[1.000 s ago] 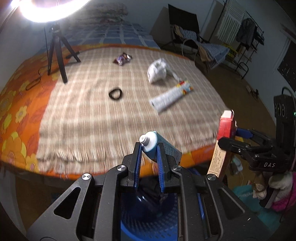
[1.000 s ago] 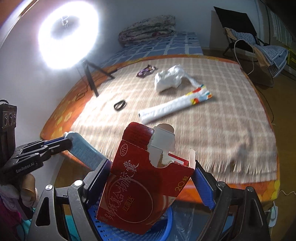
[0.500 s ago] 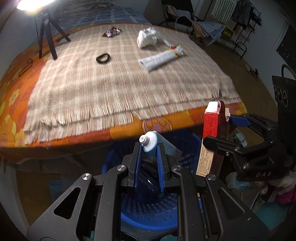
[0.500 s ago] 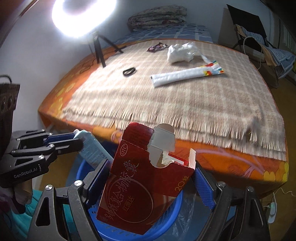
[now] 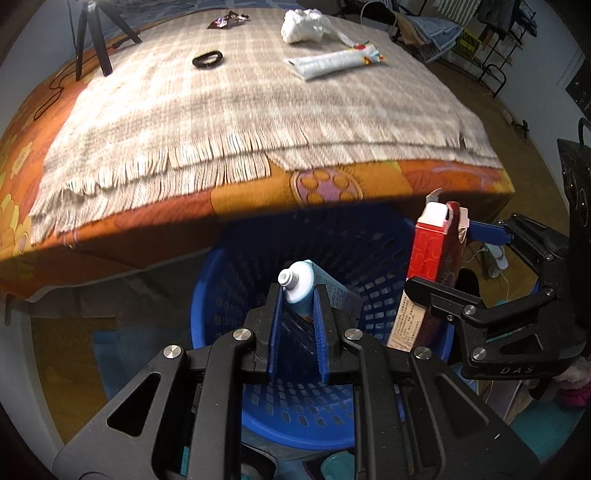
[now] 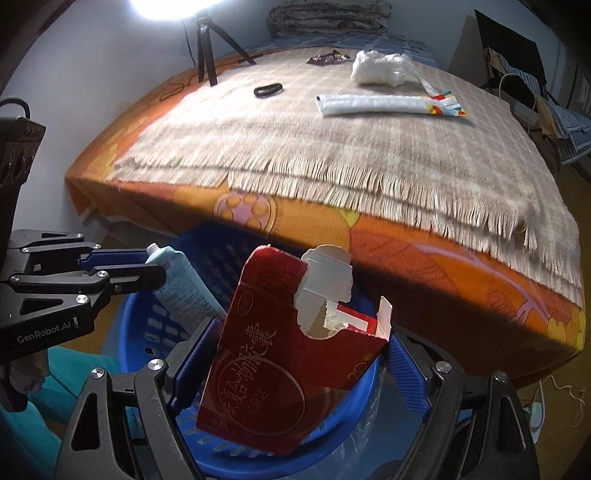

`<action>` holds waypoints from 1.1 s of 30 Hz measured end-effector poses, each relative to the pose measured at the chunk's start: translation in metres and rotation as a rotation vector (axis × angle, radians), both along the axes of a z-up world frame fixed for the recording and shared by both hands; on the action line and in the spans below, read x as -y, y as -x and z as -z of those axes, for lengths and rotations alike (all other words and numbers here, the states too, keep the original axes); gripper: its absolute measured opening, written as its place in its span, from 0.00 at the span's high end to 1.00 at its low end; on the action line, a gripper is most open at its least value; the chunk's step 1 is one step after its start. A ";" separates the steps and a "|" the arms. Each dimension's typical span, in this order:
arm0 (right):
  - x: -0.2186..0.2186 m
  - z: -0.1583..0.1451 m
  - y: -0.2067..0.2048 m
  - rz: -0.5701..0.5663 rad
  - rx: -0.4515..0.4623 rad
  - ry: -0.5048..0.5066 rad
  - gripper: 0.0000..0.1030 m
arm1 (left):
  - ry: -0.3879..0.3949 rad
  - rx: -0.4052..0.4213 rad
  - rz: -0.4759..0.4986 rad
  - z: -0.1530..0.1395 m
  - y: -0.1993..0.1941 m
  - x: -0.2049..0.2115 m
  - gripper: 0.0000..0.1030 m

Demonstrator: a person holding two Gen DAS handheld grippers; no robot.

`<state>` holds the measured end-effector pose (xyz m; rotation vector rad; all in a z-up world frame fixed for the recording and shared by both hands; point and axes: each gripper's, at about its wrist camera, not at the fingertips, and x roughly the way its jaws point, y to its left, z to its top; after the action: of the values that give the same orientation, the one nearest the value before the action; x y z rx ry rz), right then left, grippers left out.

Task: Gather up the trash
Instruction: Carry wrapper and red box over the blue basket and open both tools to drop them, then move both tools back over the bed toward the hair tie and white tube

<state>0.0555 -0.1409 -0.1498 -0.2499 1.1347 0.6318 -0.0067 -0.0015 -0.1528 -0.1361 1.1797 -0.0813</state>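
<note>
1. We hold our left gripper (image 5: 297, 295) over the blue basket (image 5: 236, 266) at lower centre of the left view; its jaws are nearly closed, pinching a pale blue tube (image 5: 297, 282) just behind its open neck, so the tube hangs above the basket mouth, ready to drop.
2. Our right gripper (image 6: 295, 354) has its jaws spread wide, because they clamp the broad faces of a torn red carton (image 6: 280, 362); the carton also sits over the basket, at lower centre of the right view.
3. Both pieces of trash are above the basket but not yet let go; we judge release comes next.
4. Left on the bed's plaid blanket (image 5: 258, 107), in the upper part of the frame, we count four things: one long white wrapper (image 5: 332, 63), one crumpled white bag (image 5: 303, 26), one dark snack wrapper (image 5: 225, 23) and one black hair tie (image 5: 208, 59).
5. One light tripod (image 5: 98, 40) stands at upper left.
</note>
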 end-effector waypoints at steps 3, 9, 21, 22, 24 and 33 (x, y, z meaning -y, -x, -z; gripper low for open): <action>0.000 0.007 0.002 -0.003 -0.007 0.017 0.14 | -0.004 -0.011 0.001 0.006 0.001 0.002 0.86; 0.001 0.016 0.000 0.001 -0.027 0.039 0.14 | -0.018 -0.036 0.003 0.017 0.001 0.006 0.85; 0.001 0.025 -0.007 0.020 -0.058 0.060 0.14 | -0.044 -0.068 0.008 0.028 0.000 0.012 0.68; 0.001 0.025 -0.008 0.023 -0.059 0.061 0.14 | -0.046 -0.063 0.006 0.028 0.000 0.012 0.63; 0.001 0.026 -0.008 0.025 -0.061 0.063 0.14 | -0.049 -0.061 0.008 0.028 -0.001 0.013 0.62; 0.005 0.023 -0.011 0.037 -0.067 0.062 0.14 | -0.055 -0.063 0.004 0.028 -0.003 0.013 0.62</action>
<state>0.0663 -0.1456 -0.1725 -0.2618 1.2215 0.5765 -0.0033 -0.0140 -0.1810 -0.0883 1.2436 -0.0489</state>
